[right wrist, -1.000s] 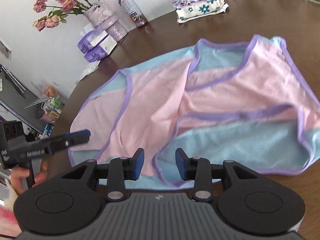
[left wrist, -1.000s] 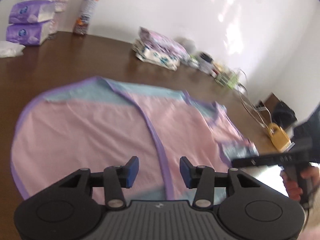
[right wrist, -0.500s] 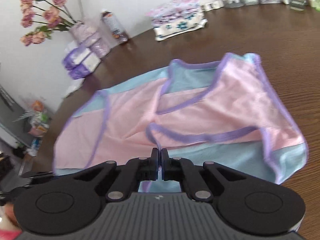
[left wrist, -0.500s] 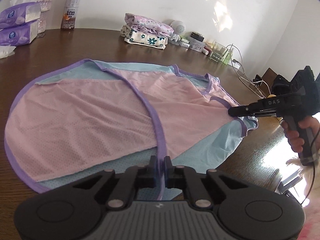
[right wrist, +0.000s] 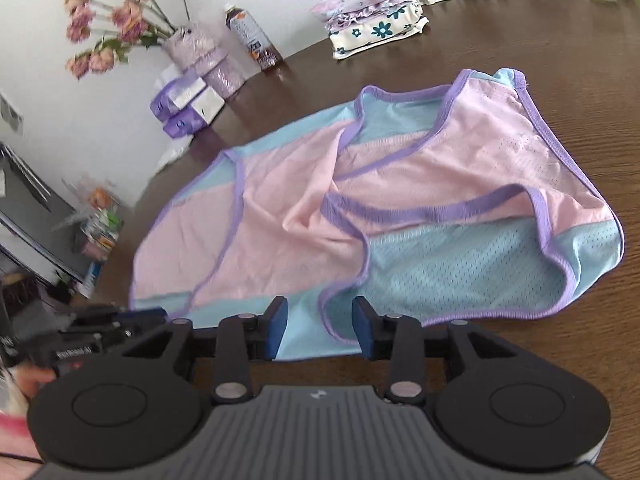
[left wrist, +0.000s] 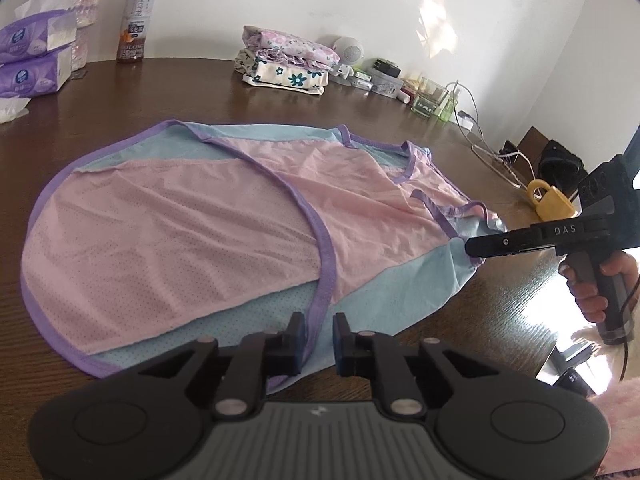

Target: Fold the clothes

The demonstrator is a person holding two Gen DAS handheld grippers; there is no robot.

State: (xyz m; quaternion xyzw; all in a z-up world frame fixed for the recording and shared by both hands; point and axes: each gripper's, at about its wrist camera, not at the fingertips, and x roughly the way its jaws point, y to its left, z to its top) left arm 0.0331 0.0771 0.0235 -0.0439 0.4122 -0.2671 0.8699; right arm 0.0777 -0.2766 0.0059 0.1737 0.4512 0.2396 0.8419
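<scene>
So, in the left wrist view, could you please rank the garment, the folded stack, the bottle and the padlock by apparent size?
1. Pink and blue mesh garment
2. Folded floral clothes stack
3. Brown tea bottle
4. Yellow padlock, though it sits nearer.

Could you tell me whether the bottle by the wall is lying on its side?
No, the bottle stands upright on the table near the wall.

Two low, close wrist views, shared garment (left wrist: 208, 232)
</scene>
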